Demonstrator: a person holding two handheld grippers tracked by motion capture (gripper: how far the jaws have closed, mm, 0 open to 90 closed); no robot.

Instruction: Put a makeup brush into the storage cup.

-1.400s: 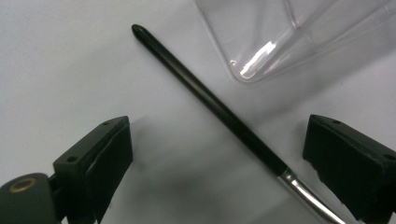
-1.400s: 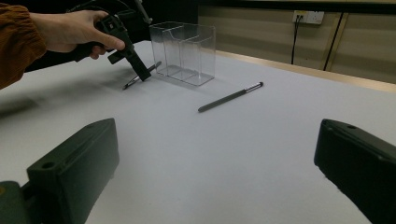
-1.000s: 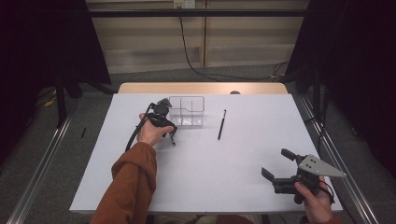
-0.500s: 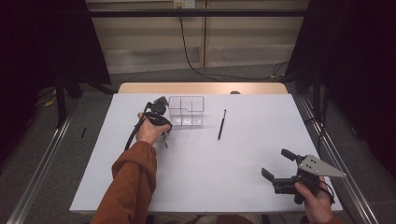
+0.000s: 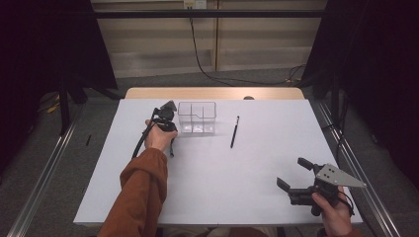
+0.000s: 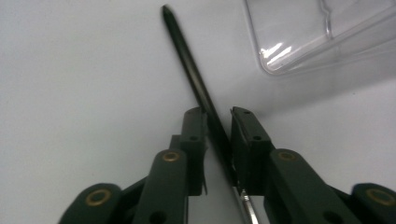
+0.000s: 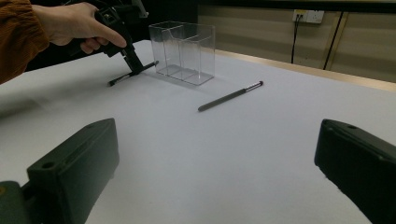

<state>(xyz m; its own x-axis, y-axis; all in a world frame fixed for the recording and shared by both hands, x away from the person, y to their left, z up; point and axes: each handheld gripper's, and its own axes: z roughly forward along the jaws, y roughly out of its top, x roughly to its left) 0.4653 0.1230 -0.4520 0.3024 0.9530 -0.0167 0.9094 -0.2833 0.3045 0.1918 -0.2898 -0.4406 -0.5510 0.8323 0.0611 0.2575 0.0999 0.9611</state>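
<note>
Left gripper view: left gripper (image 6: pixel 218 126) jaws, just closing, clench black pen (image 6: pixel 196 88) (beside clear box (image 6: pixel 317 32)).

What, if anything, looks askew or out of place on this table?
Nothing looks damaged or spilled. Two pens lie loose on the white table instead of in the clear holder: one left of it, clamped between the left tongs, whose jaws have just been closing, the other lying right of it.

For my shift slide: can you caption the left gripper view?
Left gripper, jaws closed on a black pen lying on the white table, beside a clear organizer.
</note>
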